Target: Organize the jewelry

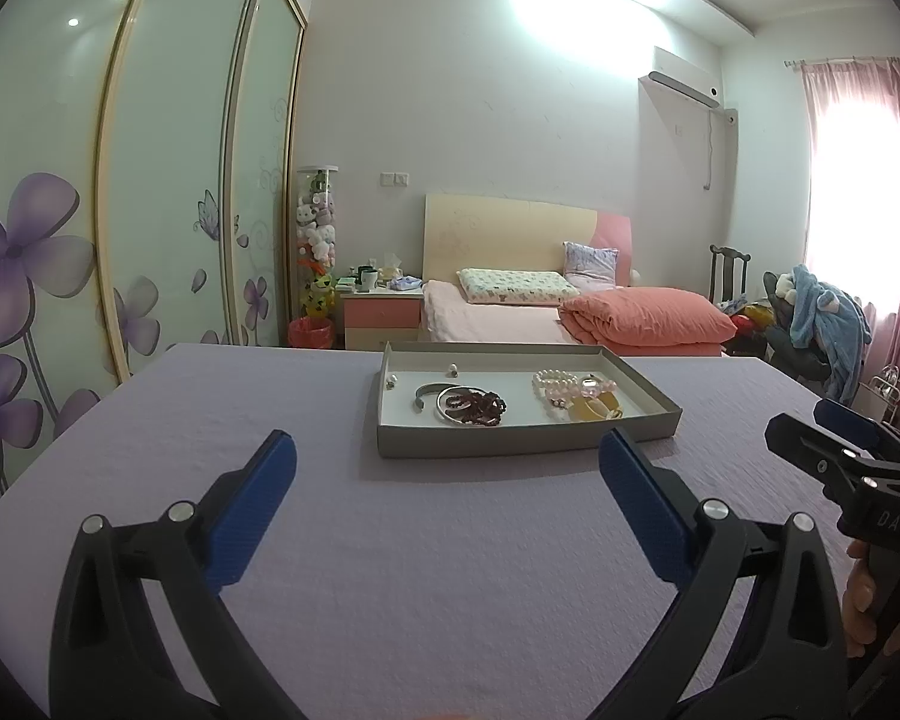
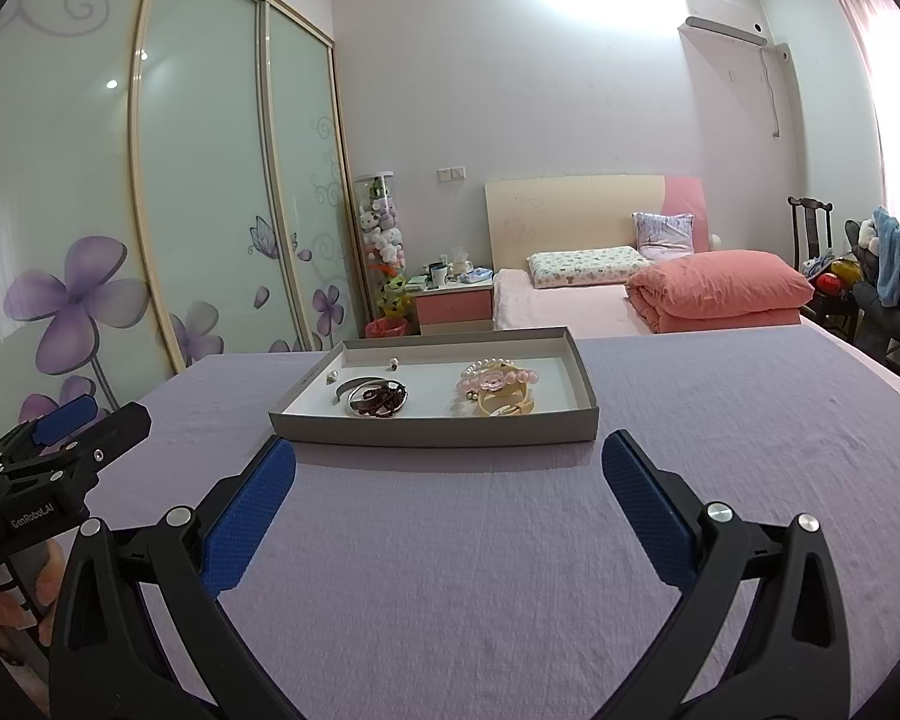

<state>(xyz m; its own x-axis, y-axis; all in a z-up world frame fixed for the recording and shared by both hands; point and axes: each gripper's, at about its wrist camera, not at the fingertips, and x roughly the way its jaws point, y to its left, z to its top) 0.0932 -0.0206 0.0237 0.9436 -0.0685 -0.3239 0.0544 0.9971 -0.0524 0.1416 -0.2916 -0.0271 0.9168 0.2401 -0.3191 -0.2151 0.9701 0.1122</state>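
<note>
- Lavender cloth [image 1: 450, 540] covers the table; grey tray [image 1: 528, 438] sits on it, ahead of both grippers and apart from them.
- Left gripper [image 1: 447, 468]: blue-padded fingers spread wide, holding nothing, tray's near wall just beyond the tips.
- Right gripper [image 2: 449, 468]: fingers likewise wide and empty, tray just beyond the tips.
- Tray contents: silver bangle [image 1: 450, 405] overlapped by dark red bead bracelet [image 1: 477, 407]; open silver cuff [image 1: 429, 393] beside them; two small earrings [image 1: 391, 384] near the back-left corner.
- On the tray's right side: pearl and pink bead bracelets [image 1: 570, 387], touching a yellow piece [image 1: 597, 408].
- Left view shows the right gripper's side at the frame edge, with fingers of a hand [image 1: 861, 594] on the handle.
- Right view shows the left gripper's side and a hand [image 2: 12, 600] gripping it.
</note>
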